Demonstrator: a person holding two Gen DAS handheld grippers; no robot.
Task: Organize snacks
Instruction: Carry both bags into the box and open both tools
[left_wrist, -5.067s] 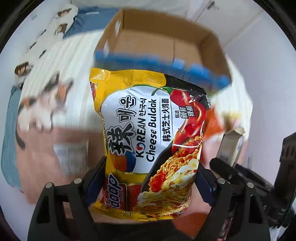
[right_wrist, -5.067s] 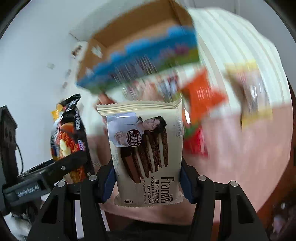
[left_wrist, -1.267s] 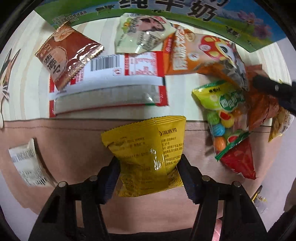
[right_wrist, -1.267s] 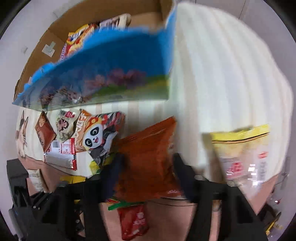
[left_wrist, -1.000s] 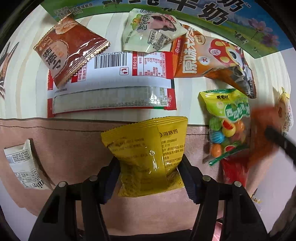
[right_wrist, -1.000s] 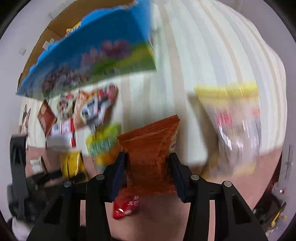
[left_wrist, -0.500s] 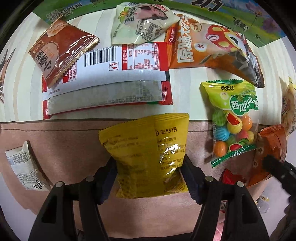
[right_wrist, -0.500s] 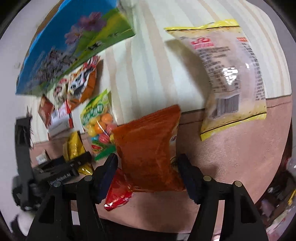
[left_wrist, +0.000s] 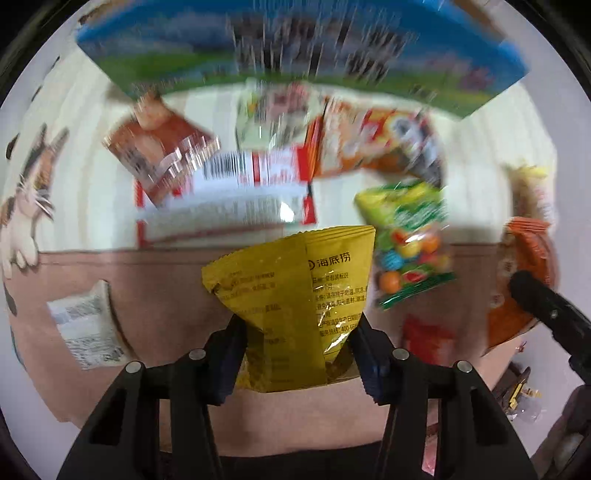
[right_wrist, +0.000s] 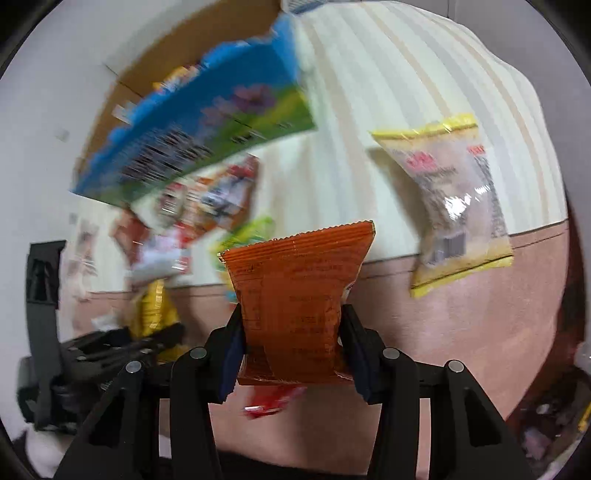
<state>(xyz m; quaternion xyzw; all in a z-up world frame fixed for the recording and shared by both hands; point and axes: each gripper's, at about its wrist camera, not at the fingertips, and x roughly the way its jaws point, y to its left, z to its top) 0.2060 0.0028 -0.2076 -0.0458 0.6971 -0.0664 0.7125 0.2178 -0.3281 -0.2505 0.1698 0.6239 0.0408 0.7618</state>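
Observation:
My left gripper (left_wrist: 295, 354) is shut on a yellow snack packet (left_wrist: 295, 295) and holds it above the bed. My right gripper (right_wrist: 291, 354) is shut on an orange snack packet (right_wrist: 295, 299); that packet also shows at the right edge of the left wrist view (left_wrist: 517, 295). The open cardboard box (right_wrist: 147, 92) with a blue and green printed side (left_wrist: 295, 44) stands beyond the snacks; some packets lie inside it. The left gripper with its yellow packet (right_wrist: 151, 310) shows at the lower left of the right wrist view.
Loose snacks lie on the striped and pink bedding: a brown packet (left_wrist: 159, 147), a red-white pack with a barcode (left_wrist: 229, 192), a panda bag (left_wrist: 376, 144), a green candy bag (left_wrist: 406, 236), a small white packet (left_wrist: 85, 328), a small red packet (left_wrist: 424, 336), a yellow-edged clear bag (right_wrist: 450, 206).
Both grippers have lifted and tilted up toward the box with their packets still held. The box front now fills more of both views, blurred by motion.

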